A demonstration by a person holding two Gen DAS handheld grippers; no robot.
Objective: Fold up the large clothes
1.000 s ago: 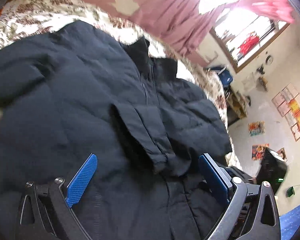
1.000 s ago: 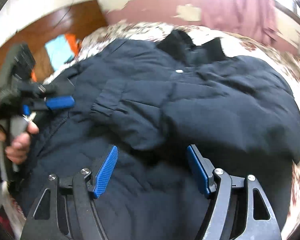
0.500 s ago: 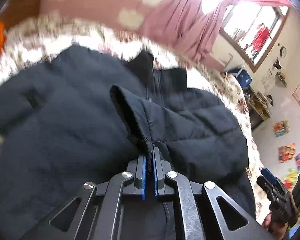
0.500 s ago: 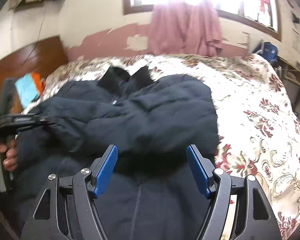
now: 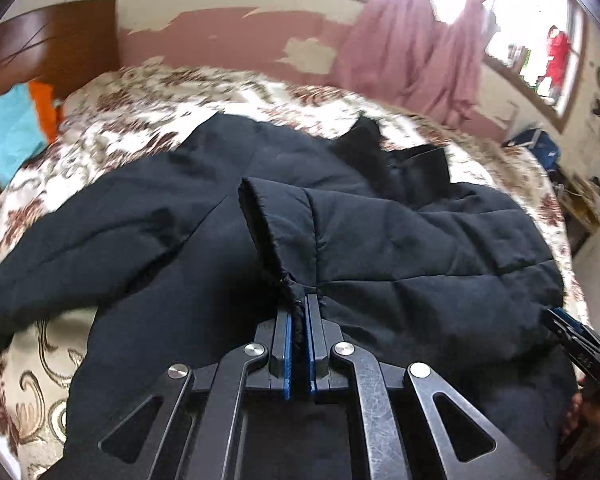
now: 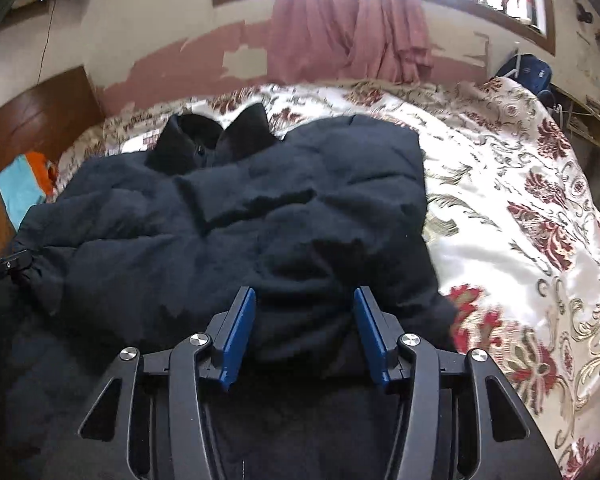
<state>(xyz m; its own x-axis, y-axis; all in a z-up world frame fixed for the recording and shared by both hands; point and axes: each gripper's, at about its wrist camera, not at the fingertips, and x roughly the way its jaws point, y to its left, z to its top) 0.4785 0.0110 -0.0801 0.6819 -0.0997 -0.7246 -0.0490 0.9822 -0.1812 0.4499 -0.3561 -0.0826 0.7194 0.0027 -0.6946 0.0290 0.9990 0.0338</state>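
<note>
A large dark navy padded jacket (image 5: pixel 380 240) lies on a floral bedspread (image 5: pixel 140 120), collar toward the far wall. One sleeve is folded across the chest. My left gripper (image 5: pixel 299 308) is shut on the cuff of that sleeve (image 5: pixel 288 280). In the right wrist view the jacket (image 6: pixel 260 220) fills the middle. My right gripper (image 6: pixel 304 300) is partly closed around a thick fold of the jacket's right side, with a gap between its blue pads (image 6: pixel 240 320). The left gripper shows at that view's left edge (image 6: pixel 4 268). The right gripper shows at the left wrist view's right edge (image 5: pixel 572 336).
The floral bedspread (image 6: pixel 520 220) extends bare to the right of the jacket. A wooden headboard (image 5: pixel 60 40) with a blue and orange cloth (image 5: pixel 16 128) stands at the left. Pink curtains (image 6: pixel 348 20) hang below the window on the far wall.
My left gripper closed on the sleeve cuff and holds it across the jacket. My right gripper moved to the jacket's right side and narrowed its jaws around the fold.
</note>
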